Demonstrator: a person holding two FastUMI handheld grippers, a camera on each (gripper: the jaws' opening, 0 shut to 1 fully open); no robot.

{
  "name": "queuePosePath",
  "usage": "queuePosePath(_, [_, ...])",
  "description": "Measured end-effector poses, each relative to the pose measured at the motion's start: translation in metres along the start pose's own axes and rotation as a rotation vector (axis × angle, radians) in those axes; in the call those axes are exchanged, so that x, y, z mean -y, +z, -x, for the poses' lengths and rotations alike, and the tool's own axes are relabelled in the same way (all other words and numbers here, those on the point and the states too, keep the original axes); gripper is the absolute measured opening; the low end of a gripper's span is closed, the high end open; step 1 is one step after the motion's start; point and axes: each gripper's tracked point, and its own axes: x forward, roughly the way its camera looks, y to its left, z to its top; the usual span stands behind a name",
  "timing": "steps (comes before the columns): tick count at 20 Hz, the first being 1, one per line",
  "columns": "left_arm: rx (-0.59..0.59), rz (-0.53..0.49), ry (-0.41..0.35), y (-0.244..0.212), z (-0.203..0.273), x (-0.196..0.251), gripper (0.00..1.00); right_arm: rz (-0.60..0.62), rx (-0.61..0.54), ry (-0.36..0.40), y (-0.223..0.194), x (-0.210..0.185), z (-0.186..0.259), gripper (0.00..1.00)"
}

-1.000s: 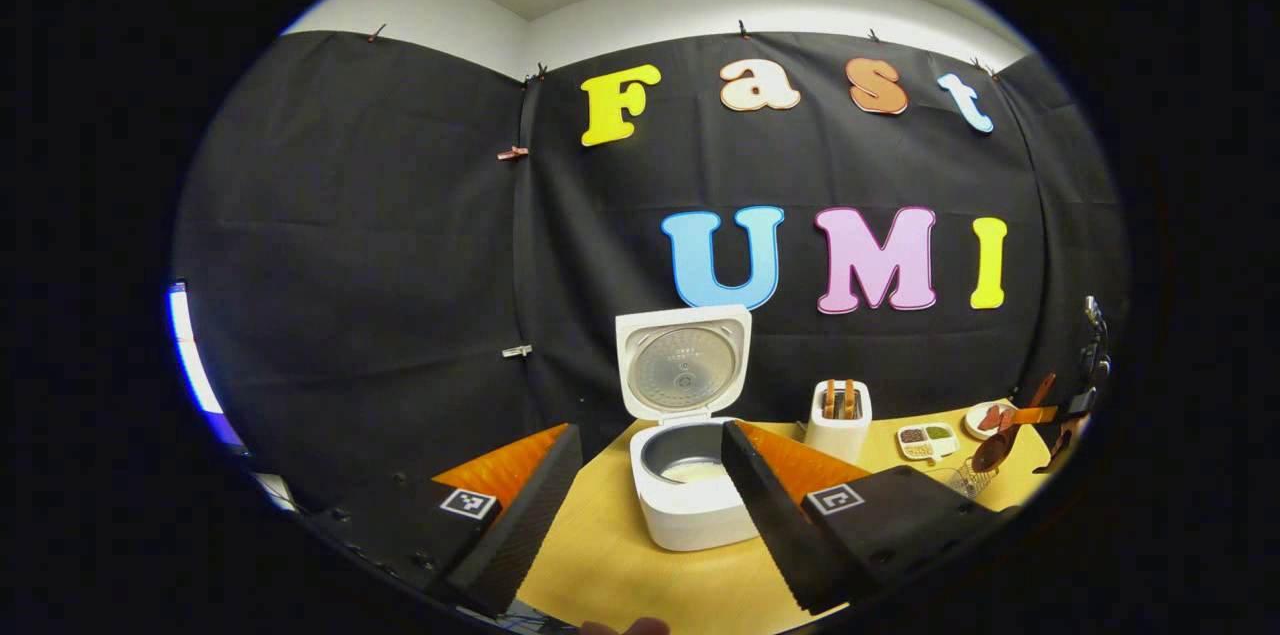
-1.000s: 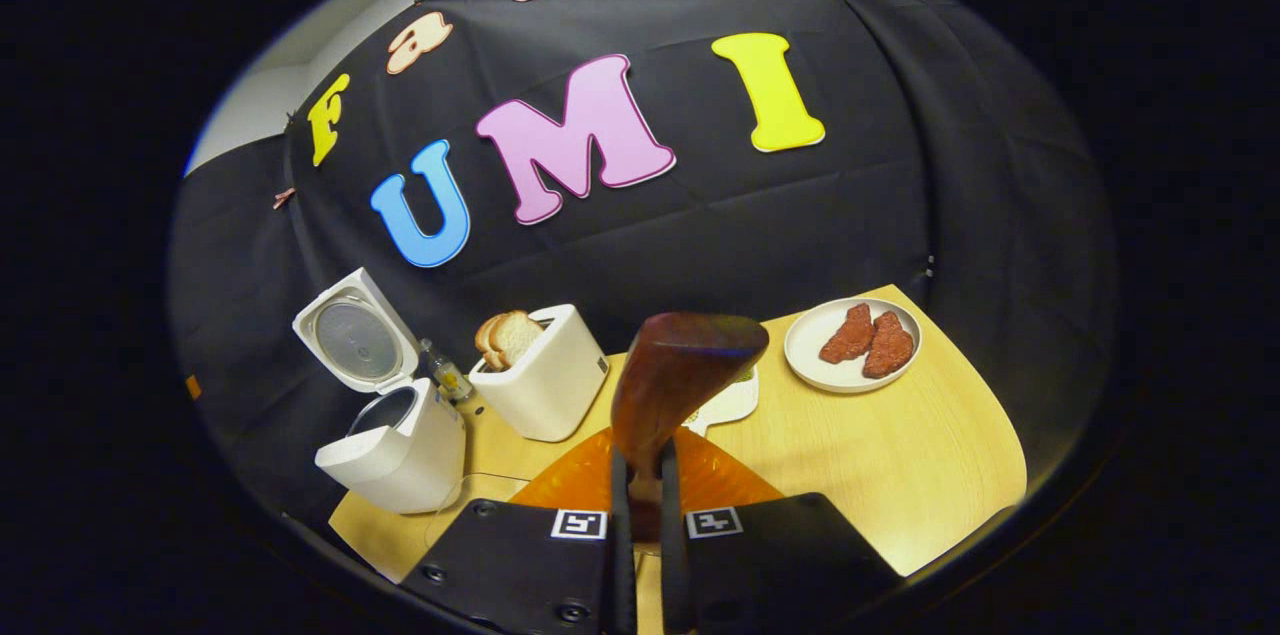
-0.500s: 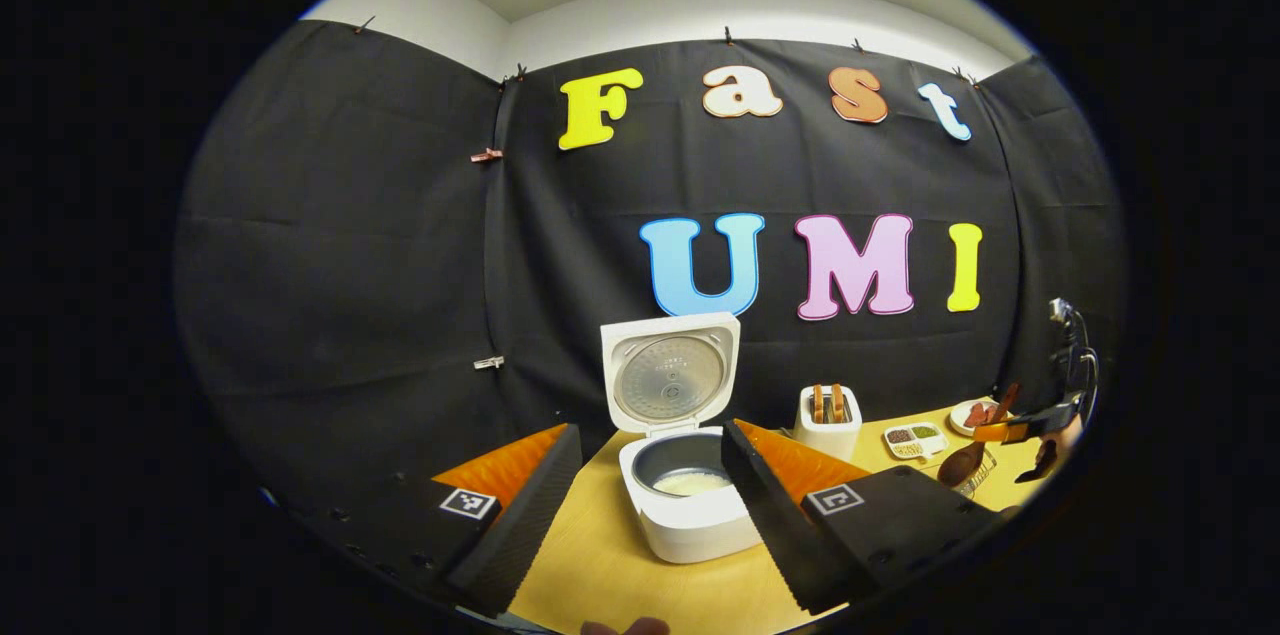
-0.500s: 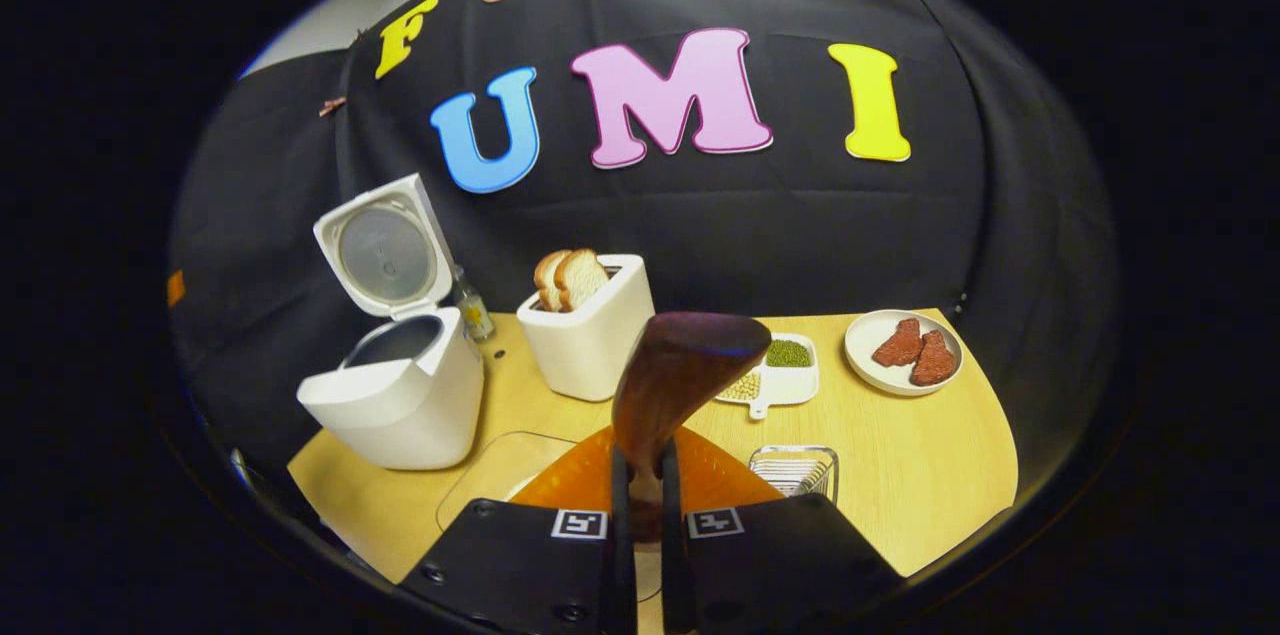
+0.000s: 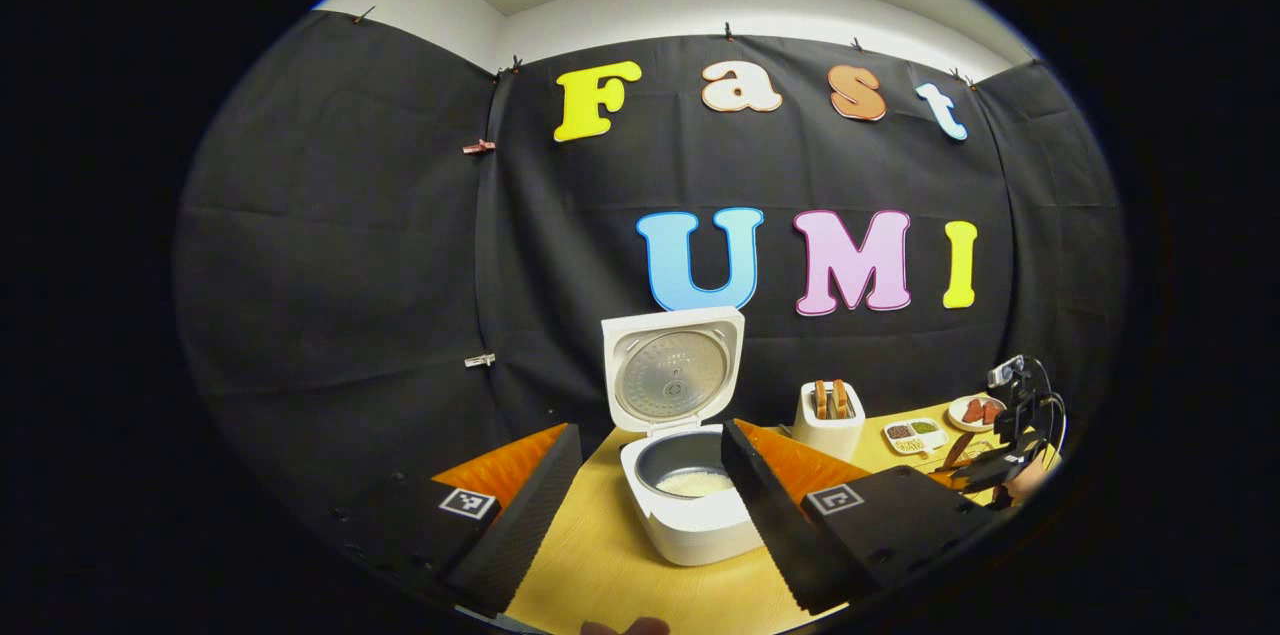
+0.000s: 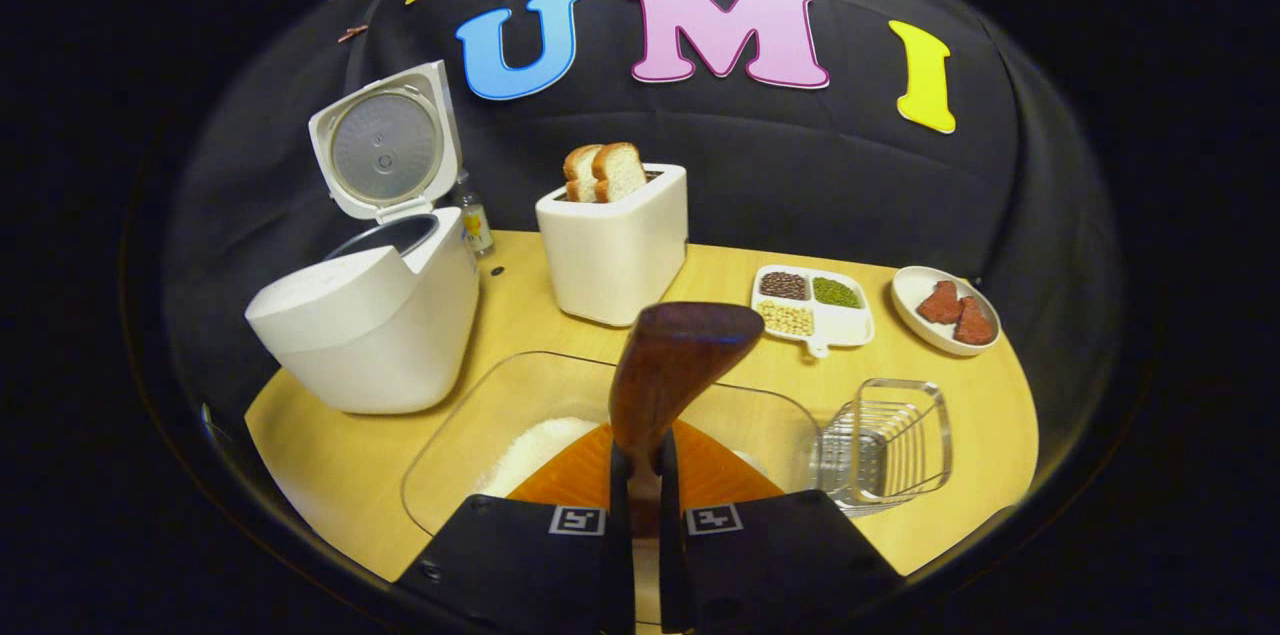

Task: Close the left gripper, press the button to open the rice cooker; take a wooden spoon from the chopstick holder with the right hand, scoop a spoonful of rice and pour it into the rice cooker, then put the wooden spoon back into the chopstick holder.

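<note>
The rice cooker (image 6: 365,315) is seen at about 10 o'clock in the right gripper view, its lid (image 6: 385,143) raised upright; in the left gripper view a pale layer of rice (image 5: 697,483) is visible in its inner pot. A clear container (image 6: 500,415) holding white rice (image 6: 530,450) lies at 6 o'clock in the right gripper view, just ahead of the right gripper (image 6: 640,505). The jaws of that gripper are clamped narrowly on the handle of the wooden spoon (image 6: 675,365), whose bowl is held up above the container. A wire chopstick holder (image 6: 885,440) is placed at 4 o'clock, beside the container. Behind these a white toaster (image 6: 612,250) with two bread slices (image 6: 605,172), a divided dish (image 6: 812,305) of beans and a plate (image 6: 925,320) with two reddish pieces are set. The left gripper (image 5: 650,505) is held with its jaws wide apart, nothing between them, with the cooker seen beyond them. All is carried on a light wooden tabletop (image 6: 940,485) enclosed by black cloth walls (image 5: 330,245).
</note>
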Motion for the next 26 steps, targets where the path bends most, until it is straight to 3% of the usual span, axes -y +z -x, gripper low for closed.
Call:
queuePosePath(5, [-0.011,0.003,0.011,-0.004,0.0,-0.007,0.97,-0.303,-0.002,0.084,0.005,-0.032,-0.007,0.14])
queuePosePath(10, [-0.013,0.009,0.012,-0.004,-0.001,-0.008,0.97,-0.565,-0.01,0.122,0.002,-0.014,-0.003,0.14])
queuePosePath(16, [-0.009,0.023,-0.002,-0.003,0.001,-0.001,0.97,-0.731,0.086,0.099,0.02,0.035,0.026,0.14])
queuePosePath(17, [-0.008,0.028,-0.005,-0.002,0.002,0.001,0.97,-0.756,0.102,0.099,0.025,0.042,0.031,0.1])
queuePosePath(18, [-0.008,0.029,-0.01,-0.002,0.003,0.003,0.97,-0.783,0.118,0.1,0.031,0.048,0.036,0.14])
queuePosePath(26, [-0.02,0.047,-0.036,-0.008,0.016,0.008,0.97,-1.027,0.239,0.149,0.08,0.077,0.073,0.14])
